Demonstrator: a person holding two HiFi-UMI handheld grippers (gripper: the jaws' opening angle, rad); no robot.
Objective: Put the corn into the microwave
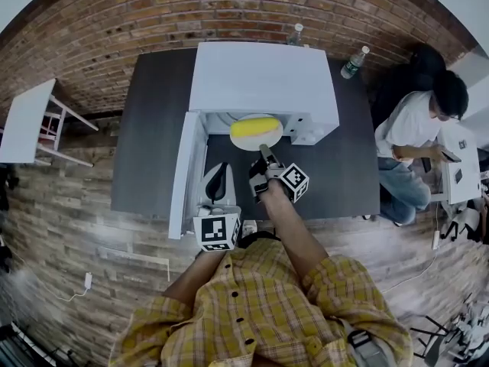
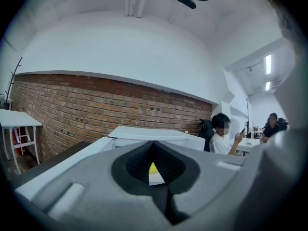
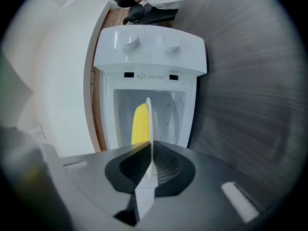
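Observation:
A yellow cob of corn (image 1: 254,127) lies on a white plate (image 1: 270,141) at the mouth of the white microwave (image 1: 263,79), whose door (image 1: 177,178) hangs open to the left. My right gripper (image 1: 264,152) is shut on the plate's near rim. In the right gripper view the plate (image 3: 148,124) stands edge-on between the jaws, the corn (image 3: 140,124) beside it, partly inside the microwave (image 3: 149,57). My left gripper (image 1: 218,176) hovers by the open door, shut and holding nothing. In the left gripper view (image 2: 153,143) a sliver of corn (image 2: 153,168) shows behind the jaws.
The microwave stands on a dark table (image 1: 153,144). Two bottles (image 1: 354,62) stand at the table's back edge by the brick wall. A person (image 1: 416,128) sits at the right. A small white table (image 1: 27,121) is at the left.

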